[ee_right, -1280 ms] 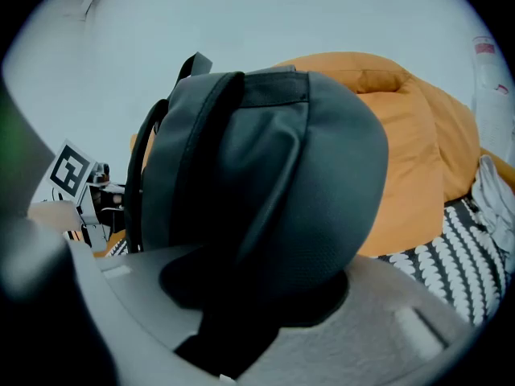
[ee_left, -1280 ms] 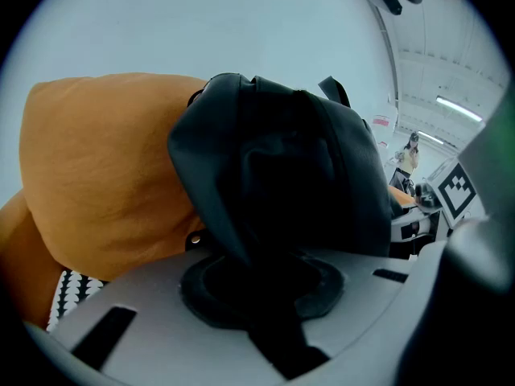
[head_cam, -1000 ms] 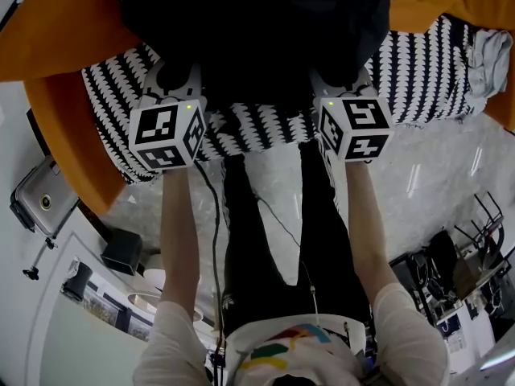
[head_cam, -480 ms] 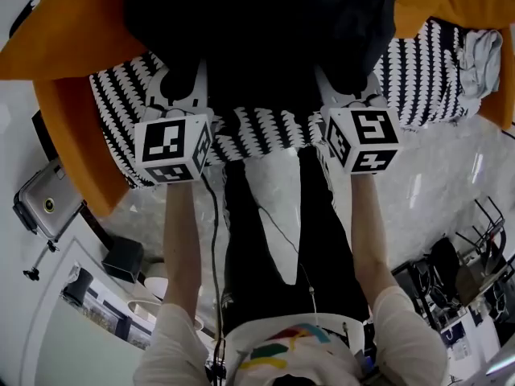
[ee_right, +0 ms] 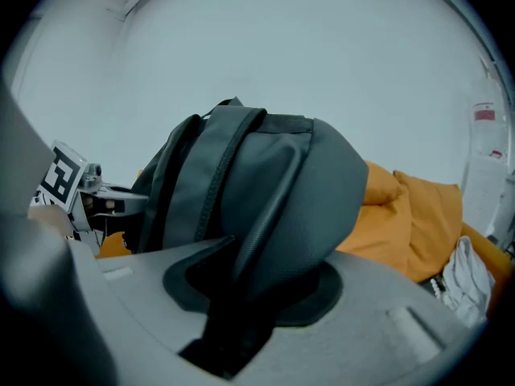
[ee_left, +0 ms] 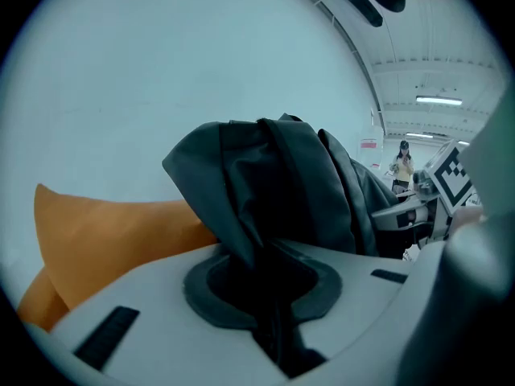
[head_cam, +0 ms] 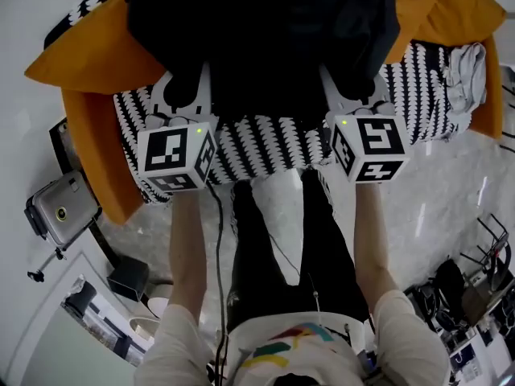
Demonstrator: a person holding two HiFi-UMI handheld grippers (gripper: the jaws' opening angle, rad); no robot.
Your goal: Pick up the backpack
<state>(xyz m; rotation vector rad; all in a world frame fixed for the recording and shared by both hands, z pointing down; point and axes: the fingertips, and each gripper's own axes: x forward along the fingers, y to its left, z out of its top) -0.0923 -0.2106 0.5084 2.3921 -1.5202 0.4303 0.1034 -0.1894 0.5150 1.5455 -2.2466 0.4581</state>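
Observation:
The black backpack (head_cam: pixel 265 30) hangs at the top of the head view, held between both grippers above the sofa. My left gripper (head_cam: pixel 187 83) is shut on a fold of its fabric at the lower left; in the left gripper view the dark fabric (ee_left: pixel 273 191) runs down into the left gripper (ee_left: pixel 269 296). My right gripper (head_cam: pixel 348 87) is shut on the pack's lower right side. In the right gripper view a padded part of the backpack (ee_right: pixel 265 183) is pinched in the right gripper (ee_right: pixel 241 296). The fingertips are partly hidden by the pack.
Below the pack, an orange sofa (head_cam: pixel 88 55) carries a black-and-white patterned blanket (head_cam: pixel 265 139). A grey cloth (head_cam: pixel 465 67) lies on its right end. A silver case (head_cam: pixel 56 207) stands on the floor at the left. The person's legs are right in front of the sofa.
Both grippers have risen with the backpack still clamped in them. More of the patterned blanket now shows beneath the pack.

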